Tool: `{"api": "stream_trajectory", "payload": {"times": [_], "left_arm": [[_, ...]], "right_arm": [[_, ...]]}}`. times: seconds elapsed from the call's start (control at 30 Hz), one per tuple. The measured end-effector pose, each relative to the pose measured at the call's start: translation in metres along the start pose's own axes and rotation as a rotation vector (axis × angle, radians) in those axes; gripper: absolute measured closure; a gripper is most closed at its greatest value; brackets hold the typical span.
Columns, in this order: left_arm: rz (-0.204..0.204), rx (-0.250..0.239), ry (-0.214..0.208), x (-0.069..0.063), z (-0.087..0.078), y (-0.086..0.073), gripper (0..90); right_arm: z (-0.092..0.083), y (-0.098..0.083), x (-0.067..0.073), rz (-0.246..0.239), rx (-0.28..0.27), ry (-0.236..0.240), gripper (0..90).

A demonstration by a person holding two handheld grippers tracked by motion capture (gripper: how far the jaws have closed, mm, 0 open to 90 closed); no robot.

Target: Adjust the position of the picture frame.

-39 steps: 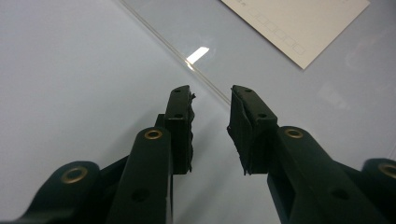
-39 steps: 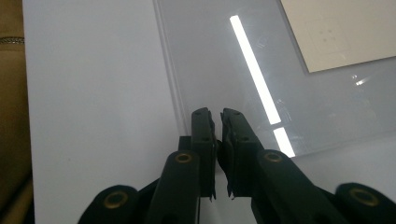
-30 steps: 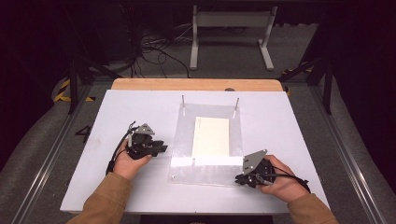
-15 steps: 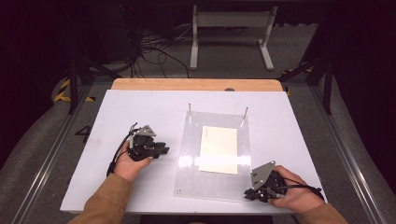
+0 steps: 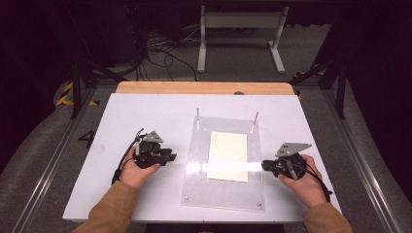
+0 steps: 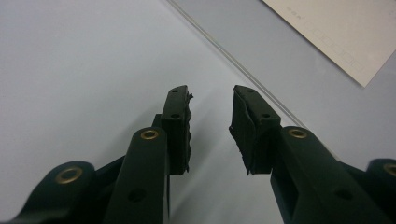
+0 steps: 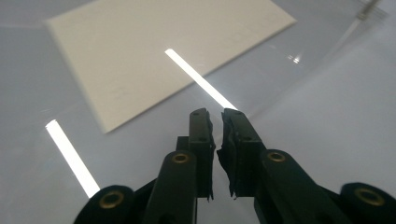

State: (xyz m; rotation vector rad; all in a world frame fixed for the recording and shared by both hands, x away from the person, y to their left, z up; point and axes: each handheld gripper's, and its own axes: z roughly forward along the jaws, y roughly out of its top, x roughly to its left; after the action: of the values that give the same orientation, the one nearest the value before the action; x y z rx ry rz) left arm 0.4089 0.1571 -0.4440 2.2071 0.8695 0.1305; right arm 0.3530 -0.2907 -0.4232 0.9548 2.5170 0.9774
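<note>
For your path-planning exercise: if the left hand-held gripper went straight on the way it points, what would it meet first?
Probably the near edge of the clear acrylic sheet, then the cream paper under it; depth is unclear.

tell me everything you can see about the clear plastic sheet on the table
The clear plastic sheet is a flat, see-through rectangular panel, acrylic by the look, lying on the white table. Small fasteners mark its near corners and two thin metal pins stand upright at its far corners. A cream sheet of paper shows through it, and a bright band of lamp glare crosses its middle. The right gripper sits at its right edge with jaws nearly shut; whether they pinch the edge is unclear.
</note>
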Motion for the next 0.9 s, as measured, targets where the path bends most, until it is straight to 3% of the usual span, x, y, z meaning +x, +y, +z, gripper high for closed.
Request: {"api": "stream_trajectory", "payload": {"times": [0.1, 0.17, 0.2, 0.9], "left_arm": [[0.002, 0.003, 0.001, 0.0, 0.0, -0.001, 66.7], [0.004, 0.001, 0.002, 0.0, 0.0, -0.001, 66.7], [0.004, 0.001, 0.001, 0.0, 0.0, -0.001, 66.6], [0.004, 0.008, -0.01, -0.001, 0.004, 0.001, 66.3]], "right_arm": [[0.019, 0.003, -0.016, 0.068, 0.028, -0.072, 86.7], [0.031, 0.004, -0.024, 0.086, 0.063, -0.094, 89.5], [0.033, 0.005, -0.026, 0.088, 0.051, -0.088, 89.8], [0.066, 0.032, -0.036, 0.011, 0.0, -0.092, 89.9]]}}
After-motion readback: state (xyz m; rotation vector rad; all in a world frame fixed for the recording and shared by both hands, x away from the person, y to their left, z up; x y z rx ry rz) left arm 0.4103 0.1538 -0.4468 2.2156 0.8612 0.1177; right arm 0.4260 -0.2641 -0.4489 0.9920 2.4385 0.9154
